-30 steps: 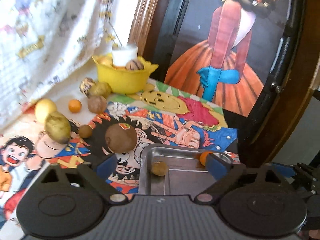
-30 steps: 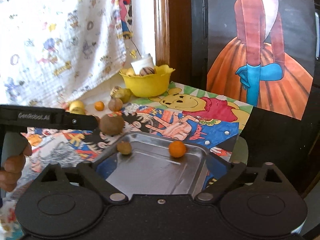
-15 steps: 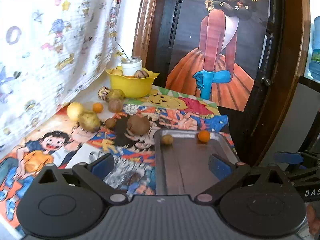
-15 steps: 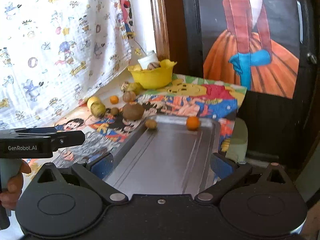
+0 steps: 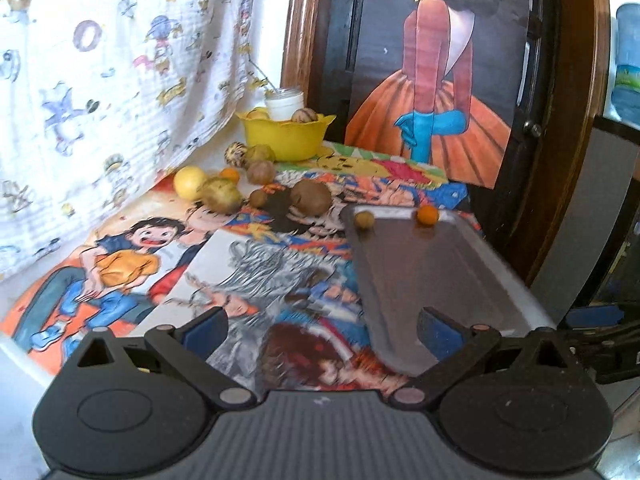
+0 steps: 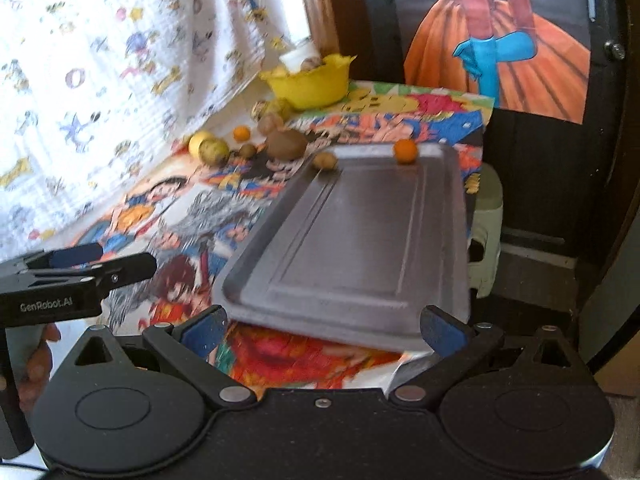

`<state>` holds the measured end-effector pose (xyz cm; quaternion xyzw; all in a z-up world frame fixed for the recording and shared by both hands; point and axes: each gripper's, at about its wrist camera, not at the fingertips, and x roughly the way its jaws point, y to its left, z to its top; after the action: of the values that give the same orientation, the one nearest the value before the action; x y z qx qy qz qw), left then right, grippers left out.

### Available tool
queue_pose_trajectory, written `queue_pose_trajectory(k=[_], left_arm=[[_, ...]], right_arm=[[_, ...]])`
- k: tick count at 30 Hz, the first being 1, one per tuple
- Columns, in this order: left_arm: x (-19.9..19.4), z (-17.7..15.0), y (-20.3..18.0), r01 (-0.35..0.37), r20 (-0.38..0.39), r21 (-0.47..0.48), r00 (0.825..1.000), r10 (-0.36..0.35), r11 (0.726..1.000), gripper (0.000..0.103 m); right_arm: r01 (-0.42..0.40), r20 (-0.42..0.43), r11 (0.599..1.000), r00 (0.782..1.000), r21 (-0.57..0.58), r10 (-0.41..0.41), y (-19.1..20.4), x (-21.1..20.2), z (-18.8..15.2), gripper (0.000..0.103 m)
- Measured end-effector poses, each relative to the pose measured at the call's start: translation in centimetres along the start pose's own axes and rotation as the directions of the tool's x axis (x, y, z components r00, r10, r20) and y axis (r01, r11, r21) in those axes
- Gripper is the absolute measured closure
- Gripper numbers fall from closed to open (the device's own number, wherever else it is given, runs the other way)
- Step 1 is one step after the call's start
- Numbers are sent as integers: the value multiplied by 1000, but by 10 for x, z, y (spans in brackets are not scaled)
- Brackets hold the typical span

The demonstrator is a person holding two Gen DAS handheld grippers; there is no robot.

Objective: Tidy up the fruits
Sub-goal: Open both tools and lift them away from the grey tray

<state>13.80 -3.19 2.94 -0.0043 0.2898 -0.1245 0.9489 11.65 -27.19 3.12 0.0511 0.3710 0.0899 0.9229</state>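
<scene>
A steel tray point(image 5: 432, 272) point(image 6: 360, 232) lies on the right of a cartoon-printed table. At its far end sit a small brown fruit point(image 5: 364, 219) point(image 6: 325, 161) and a small orange fruit point(image 5: 427, 214) point(image 6: 405, 151). Left of the tray lie a large brown fruit point(image 5: 311, 197) point(image 6: 287, 143), a yellow-green fruit point(image 5: 221, 195) point(image 6: 214, 151), a lemon point(image 5: 190, 182) and several smaller ones. A yellow bowl point(image 5: 286, 136) point(image 6: 310, 82) stands at the back. My left gripper point(image 5: 322, 326) is open and empty near the front edge. My right gripper point(image 6: 322, 324) is open at the tray's near end.
A printed white cloth point(image 5: 100, 80) hangs along the left. A dark door with a painted figure point(image 5: 440, 80) and wooden frame stands behind the table. A pale stool point(image 6: 486, 232) sits right of the table. The other gripper's body point(image 6: 60, 284) and a hand show at left.
Both grippers have drawn back from the fruits toward the table's near edge and risen, so the whole tray and more tabletop show. The fruits have not moved.
</scene>
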Motion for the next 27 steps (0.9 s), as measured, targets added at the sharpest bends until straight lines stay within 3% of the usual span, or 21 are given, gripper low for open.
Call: queue_pose_trajectory(k=[13,21,27], left_arm=[[-10,-18,27,-67,-73,55,995,71,996,0],[-3,-16,48,-130,-117,39,984,134,991,0],[8,-3,65,-182,-135,29,974,184,983,0]], right_arm=[[-56,-105,998,993,-25,53,34,18,-17,1],[-110,-120,992,987,-54,103,41,28,-7,1],[-138,-98,978,987,-154,124,46,33,14,1]])
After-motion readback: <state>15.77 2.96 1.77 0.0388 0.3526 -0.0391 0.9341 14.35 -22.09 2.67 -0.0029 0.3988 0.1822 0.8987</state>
